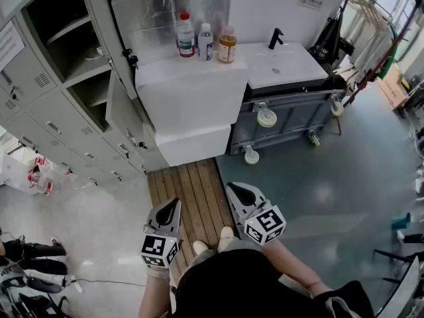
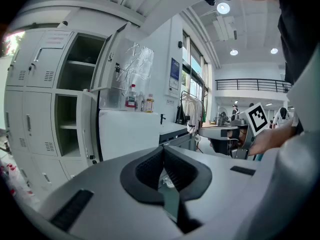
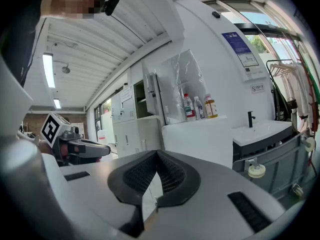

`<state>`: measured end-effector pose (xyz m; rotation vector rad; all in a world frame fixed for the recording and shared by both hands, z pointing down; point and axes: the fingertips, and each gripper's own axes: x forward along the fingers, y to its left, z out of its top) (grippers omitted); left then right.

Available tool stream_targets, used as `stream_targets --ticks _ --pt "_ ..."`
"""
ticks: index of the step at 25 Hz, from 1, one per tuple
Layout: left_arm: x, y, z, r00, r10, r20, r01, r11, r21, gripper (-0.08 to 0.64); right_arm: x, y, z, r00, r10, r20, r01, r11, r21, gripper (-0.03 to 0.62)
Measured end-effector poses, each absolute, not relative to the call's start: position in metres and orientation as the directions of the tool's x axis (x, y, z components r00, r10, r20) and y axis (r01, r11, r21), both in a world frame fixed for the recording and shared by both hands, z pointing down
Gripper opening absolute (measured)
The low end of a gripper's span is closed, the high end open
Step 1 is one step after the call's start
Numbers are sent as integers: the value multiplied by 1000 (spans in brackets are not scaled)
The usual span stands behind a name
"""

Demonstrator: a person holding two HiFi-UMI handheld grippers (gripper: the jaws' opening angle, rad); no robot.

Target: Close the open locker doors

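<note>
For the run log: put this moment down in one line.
phase: pre-contact | left claw: shut, empty | right claw: shut, empty | locker doors: two open, untouched

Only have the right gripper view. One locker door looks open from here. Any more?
Observer: Two. The head view shows an upper door and a lower door standing open, one above the other.
Operator: Left tongs holding anything?
Observer: No. The left gripper is shut, with nothing between its tongs.
Operator: Close to the doors?
Observer: No contact. The right gripper and the left one are over wooden floorboards, apart from the lockers.
</note>
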<state>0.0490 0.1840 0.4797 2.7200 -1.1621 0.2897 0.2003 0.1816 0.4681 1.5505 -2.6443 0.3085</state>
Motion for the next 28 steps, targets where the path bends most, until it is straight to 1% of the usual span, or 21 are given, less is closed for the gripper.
stream_targets --ticks 6,10,13,22,28 --pt "47 178 475 671 -703 235 -733 -676 75 18 197 174 463 -501 -853 143 -865 486 -126 29" --pt "53 170 473 661 -712 237 -743 -666 67 18 208 166 464 -505 -851 144 -862 488 -136 29" --pt "65 163 471 650 -724 233 -752 -656 58 18 220 160 460 -515 -848 121 -854 497 -153 29" --pt "106 150 470 583 -774 248 -801 -598 15 18 265 142 466 -555 -826 99 -827 534 -177 31" --pt "104 136 471 536 -804 258 -834 -552 14 20 267 128 473 -578 -808 112 -809 551 -205 30"
